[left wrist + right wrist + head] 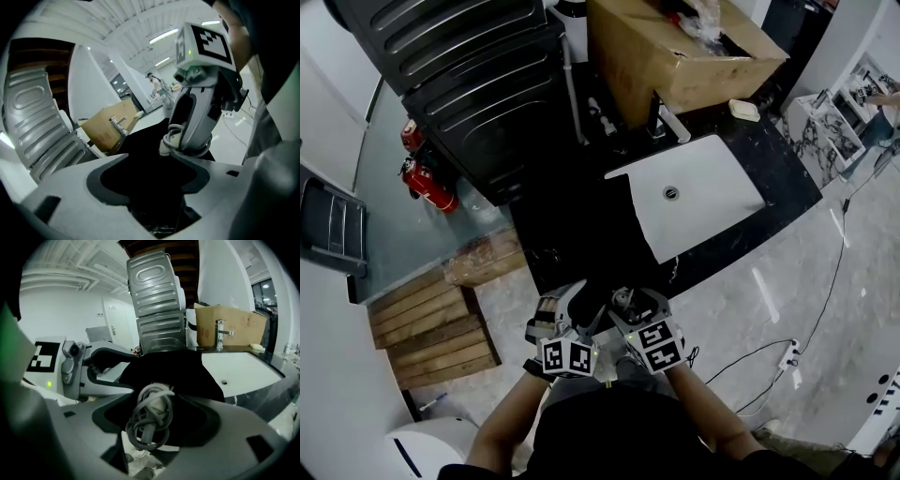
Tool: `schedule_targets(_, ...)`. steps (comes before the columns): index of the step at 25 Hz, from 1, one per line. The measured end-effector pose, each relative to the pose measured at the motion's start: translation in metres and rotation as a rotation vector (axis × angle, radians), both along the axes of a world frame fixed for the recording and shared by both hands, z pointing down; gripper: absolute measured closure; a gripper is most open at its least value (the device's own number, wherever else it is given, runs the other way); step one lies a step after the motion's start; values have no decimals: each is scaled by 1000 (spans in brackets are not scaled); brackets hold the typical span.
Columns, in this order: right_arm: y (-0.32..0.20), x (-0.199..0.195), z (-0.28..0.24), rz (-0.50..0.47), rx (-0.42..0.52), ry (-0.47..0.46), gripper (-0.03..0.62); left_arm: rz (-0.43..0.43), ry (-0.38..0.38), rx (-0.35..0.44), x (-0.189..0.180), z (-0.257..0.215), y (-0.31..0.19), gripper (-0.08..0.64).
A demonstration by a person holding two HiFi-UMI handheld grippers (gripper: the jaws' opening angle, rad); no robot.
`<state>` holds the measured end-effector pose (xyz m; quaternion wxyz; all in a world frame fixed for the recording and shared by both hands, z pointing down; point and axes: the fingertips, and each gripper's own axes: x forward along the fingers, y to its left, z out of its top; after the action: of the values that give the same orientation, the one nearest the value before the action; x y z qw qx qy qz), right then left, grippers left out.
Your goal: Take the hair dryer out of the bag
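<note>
left tongs, right tongs both spread; coiled cord between right pair, clearest in right gripper view.

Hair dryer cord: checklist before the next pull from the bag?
1. Cord coil sits between the right gripper jaws: ok.
2. Right gripper closed on the cord: not ok, jaws stand wide apart.
3. Left gripper clamping the bag: not ok, jaws apart, black cloth only lies between them.
4. Bag supported on the counter: ok.
5. Body of the hair dryer out of the bag: cannot tell, only the cord and a pale end show.
</note>
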<state>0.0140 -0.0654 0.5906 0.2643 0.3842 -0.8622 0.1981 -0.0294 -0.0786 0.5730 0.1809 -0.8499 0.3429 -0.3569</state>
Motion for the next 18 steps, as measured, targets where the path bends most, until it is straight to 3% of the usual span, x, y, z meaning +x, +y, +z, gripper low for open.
schedule_targets(3, 3, -3, -5, -6, -10, -6, 304, 0, -61, 2, 4, 9, -11, 296)
schedule_targets(7, 3, -4, -3, -15, -9, -8, 304, -5, -73, -11, 7, 15, -22, 296)
schedule_targets(14, 5, -2, -4, -16, -5, -29, 301, -41, -1, -44, -1, 16, -29, 292)
schedule_targets(18, 5, -1, -4, -22, -5, -37, 299, -81, 70, -86, -11, 16, -37, 347)
